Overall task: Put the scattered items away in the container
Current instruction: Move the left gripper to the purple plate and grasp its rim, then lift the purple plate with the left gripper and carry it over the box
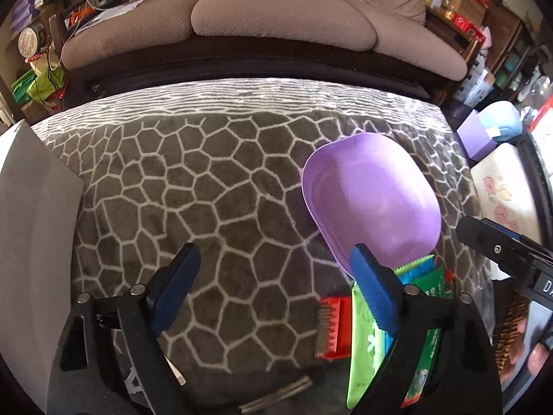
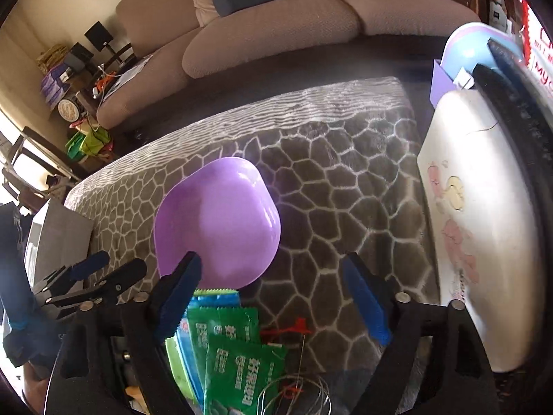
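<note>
A purple plastic bowl (image 1: 371,200) (image 2: 217,221) sits empty on the grey honeycomb-patterned cloth (image 1: 207,190). Just in front of it lies a pile of green and blue sachets (image 1: 366,342) (image 2: 238,356) with a red comb-like piece (image 1: 333,326) beside them. My left gripper (image 1: 276,280) hangs open over bare cloth, its right finger over the sachets' edge. My right gripper (image 2: 273,294) is open too, nothing between its pads, with the sachets under its left finger. A small red clip (image 2: 287,332) and a coil of thin wire (image 2: 297,394) lie below it.
A grey box (image 1: 34,242) stands at the cloth's left edge. A white board with pink drawings (image 2: 484,224) lies along the right. Two brown sticks (image 1: 276,397) lie near the front edge, a bristly brush (image 1: 509,339) at the right. A sofa (image 1: 276,17) stands behind.
</note>
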Tool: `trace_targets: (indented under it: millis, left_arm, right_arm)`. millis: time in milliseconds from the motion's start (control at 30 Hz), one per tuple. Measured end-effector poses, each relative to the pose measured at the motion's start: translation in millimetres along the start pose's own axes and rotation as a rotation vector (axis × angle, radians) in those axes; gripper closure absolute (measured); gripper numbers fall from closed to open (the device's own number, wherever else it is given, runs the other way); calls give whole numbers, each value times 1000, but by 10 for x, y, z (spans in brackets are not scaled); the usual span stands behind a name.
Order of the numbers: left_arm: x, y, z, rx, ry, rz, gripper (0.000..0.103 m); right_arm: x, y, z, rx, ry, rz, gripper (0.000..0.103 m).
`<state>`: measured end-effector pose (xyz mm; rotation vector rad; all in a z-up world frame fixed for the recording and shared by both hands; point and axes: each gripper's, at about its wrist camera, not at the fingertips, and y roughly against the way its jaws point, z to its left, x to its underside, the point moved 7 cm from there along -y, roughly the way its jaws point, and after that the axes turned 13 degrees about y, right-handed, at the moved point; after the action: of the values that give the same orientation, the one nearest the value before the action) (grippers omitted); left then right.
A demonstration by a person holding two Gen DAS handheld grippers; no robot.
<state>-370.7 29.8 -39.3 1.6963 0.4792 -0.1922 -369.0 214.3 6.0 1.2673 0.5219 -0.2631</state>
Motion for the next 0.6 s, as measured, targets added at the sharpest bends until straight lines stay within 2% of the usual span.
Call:
trace_targets:
  millis: [67,100,200,233,400,433,467,600]
  left_arm:
    - [-25,-110,-23,-7,-12,5,32]
    - [-33,-145,-30,-6,-14,3,32]
    - [-54,-189,-79,21,-9,-12,36]
    - [-51,-208,-101,28,-9,-12,38]
    - [-10,-300,-239,52,-9,9,60]
    - [-8,-303,-270,57,-13,8,65]
    - [-9,-305,-288,56,-13,6,70]
    - [-60,-284,-224,67,25,4,92]
  right_arm:
    - [-1,-116,0,-7,-4,10,25]
    - [-4,-158,10,-6,6,13,31]
    - [11,-255,49,0,39,30,63]
    - [26,-291,62,-4,44,43,66]
    - [39,-341,165,-27,59,45,71]
    - [41,-347,185,-32,65,49,83]
    - [48,-356,205,-37,70,59,89]
    - [41,-353,208,-4,102,71,89]
